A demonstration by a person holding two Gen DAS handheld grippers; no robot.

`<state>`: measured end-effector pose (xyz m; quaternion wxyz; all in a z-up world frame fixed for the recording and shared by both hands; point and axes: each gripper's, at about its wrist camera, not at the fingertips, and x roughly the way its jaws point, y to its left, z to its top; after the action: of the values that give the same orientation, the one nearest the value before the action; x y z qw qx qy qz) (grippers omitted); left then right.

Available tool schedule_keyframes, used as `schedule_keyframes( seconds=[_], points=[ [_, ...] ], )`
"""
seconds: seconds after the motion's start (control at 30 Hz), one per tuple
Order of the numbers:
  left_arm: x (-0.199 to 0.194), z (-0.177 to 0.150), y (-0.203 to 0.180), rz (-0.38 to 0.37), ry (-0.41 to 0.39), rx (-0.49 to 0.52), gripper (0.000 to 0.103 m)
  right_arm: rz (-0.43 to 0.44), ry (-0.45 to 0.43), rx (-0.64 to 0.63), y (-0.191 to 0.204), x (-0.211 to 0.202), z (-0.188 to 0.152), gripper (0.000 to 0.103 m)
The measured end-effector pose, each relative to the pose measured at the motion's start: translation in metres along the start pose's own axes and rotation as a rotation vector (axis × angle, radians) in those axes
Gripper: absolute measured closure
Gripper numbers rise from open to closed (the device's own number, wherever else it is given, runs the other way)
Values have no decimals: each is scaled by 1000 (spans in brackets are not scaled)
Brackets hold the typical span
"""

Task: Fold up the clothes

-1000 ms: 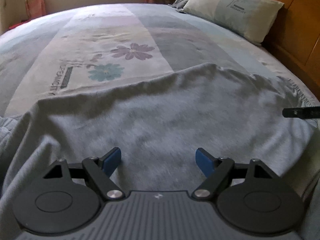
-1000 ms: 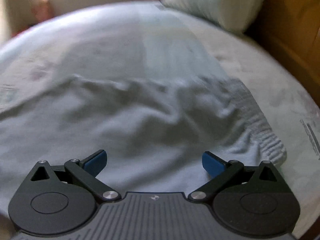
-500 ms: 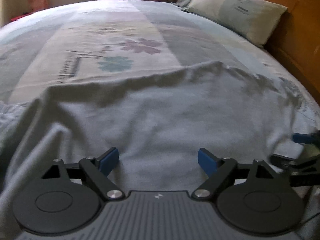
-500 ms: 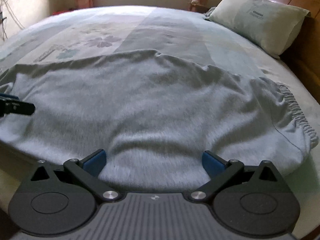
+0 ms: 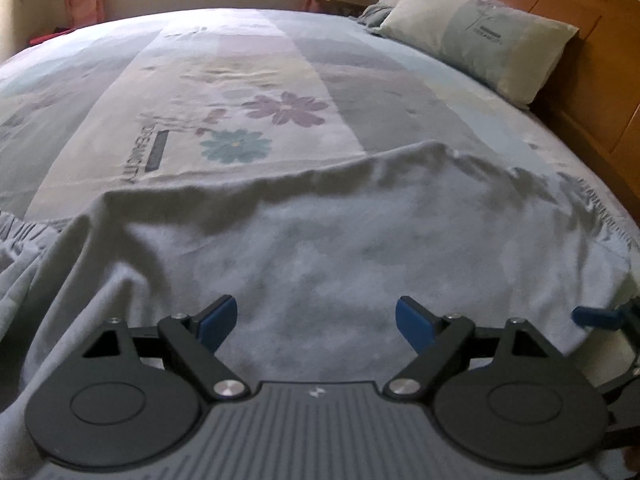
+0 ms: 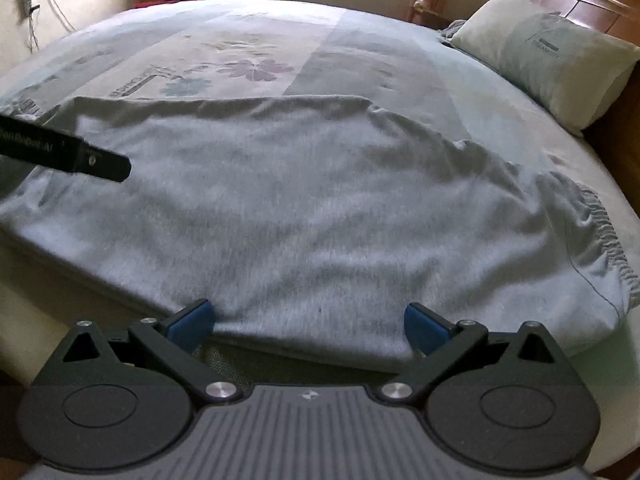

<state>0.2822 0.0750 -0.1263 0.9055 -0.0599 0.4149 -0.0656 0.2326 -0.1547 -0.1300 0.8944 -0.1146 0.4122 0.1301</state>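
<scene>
Both tools are angled steeply down at the bed here, and the left gripper (image 5: 316, 322) hangs over the near part of the grey garment (image 5: 340, 248), jaws spread wide, blue pads well apart with only fabric showing in the gap below and nothing pinched between them. Over on the other side, the right gripper (image 6: 308, 326) sits at the garment's near edge, its jaws equally wide apart, the folded hem of the cloth running right across the gap between the two blue fingertips (image 6: 191, 320), though whether those pads actually touch the cloth I cannot tell. In the left wrist view a blue tip of the right tool pokes in at the far right edge; in the right wrist view a black bar of the left tool reaches in from the left, above the cloth. The garment itself is a soft, fleecy-looking grey knit, spread broad and mostly flat across the near side of the bed, with gentle ripples and a gathered, elasticated band (image 6: 604, 236) bunched along its right end. Beneath it lies a smooth bedsheet (image 5: 248, 92) in pale stripes printed with purple and teal flowers and dark lettering. A plump rectangular pillow (image 5: 480, 36) leans against a glossy wooden headboard (image 5: 600, 40) at the upper right.
</scene>
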Motion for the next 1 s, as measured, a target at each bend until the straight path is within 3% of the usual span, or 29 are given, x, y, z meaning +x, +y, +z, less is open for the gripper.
schedule_keyframes(
  seconds=[0.33, 0.47, 0.67, 0.83, 0.9, 1.0],
  points=[
    [-22, 11, -20, -5, -96, 75, 16, -11, -3, 4, 2, -2, -3, 0],
    [-32, 24, -1, 60, -90, 40, 16, -12, -19, 6, 3, -3, -6, 0],
    [-74, 59, 46, 194, -104, 179, 15, 10, -36, 7, -2, -3, -8, 0],
    [-60, 52, 99, 414, 51, 284, 11, 8, -52, 14, -2, -3, -10, 0],
    [-47, 39, 117, 442, 119, 262, 11, 0, -51, 18, 0, -2, -9, 0],
    [-35, 21, 130, 415, 164, 239, 11, -12, -39, 24, 3, -2, -6, 0]
  ],
)
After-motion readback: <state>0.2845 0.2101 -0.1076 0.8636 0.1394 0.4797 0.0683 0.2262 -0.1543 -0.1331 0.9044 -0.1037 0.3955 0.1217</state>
